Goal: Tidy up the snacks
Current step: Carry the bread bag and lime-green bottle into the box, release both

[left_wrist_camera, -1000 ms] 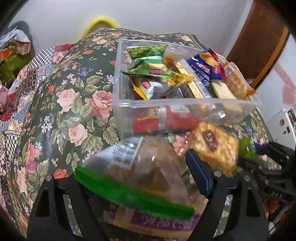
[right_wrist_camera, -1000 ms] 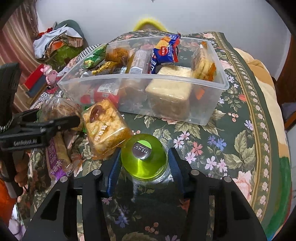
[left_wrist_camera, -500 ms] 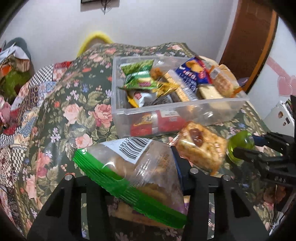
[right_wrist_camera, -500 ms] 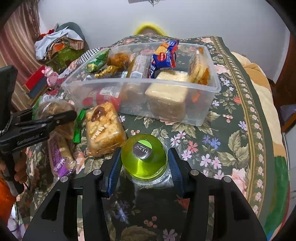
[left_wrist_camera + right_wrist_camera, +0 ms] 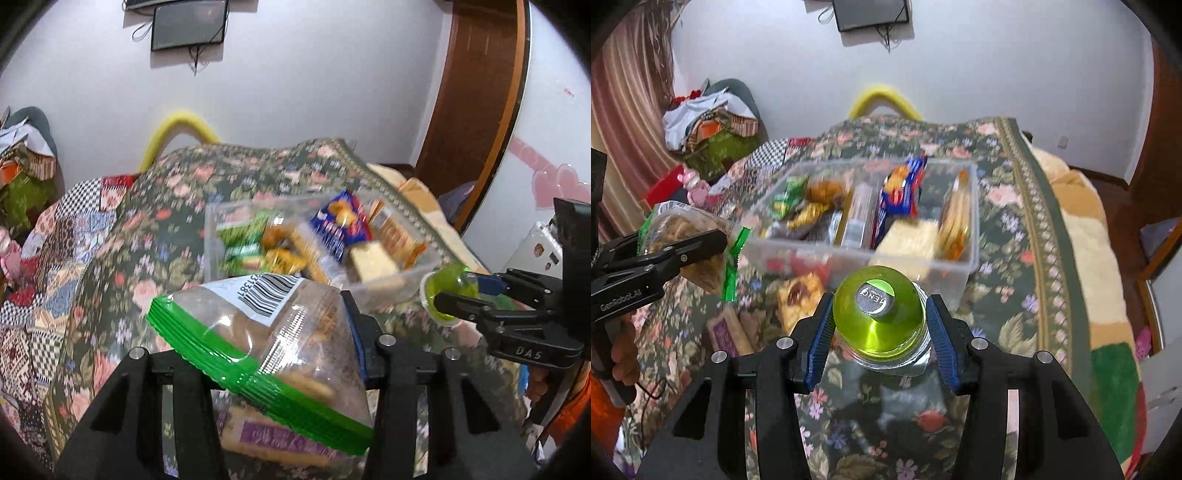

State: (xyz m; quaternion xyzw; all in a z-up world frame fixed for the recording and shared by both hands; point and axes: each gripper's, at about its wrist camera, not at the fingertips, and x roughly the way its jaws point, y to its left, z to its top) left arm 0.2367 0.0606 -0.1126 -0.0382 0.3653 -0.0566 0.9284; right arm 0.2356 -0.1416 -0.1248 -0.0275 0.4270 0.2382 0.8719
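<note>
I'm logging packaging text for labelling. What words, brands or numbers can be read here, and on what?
"ENG", partly legible, on the grey sticker atop the green bottle cap.
"GenRobot.AI" on the left gripper body.
"DAS" on the right gripper body.
"331381", roughly, beside the barcode on the clear green-edged snack bag.
Print on the purple-labelled packet and the packets in the clear bin is too blurred to read.

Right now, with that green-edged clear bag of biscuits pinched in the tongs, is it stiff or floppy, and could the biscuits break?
Probably floppy: the bag is thin clear film, and its green edge slants unevenly across the left tongs. It likely weighs little, since it hangs clear of the floral cloth. The biscuits inside could crack if squeezed hard.
</note>
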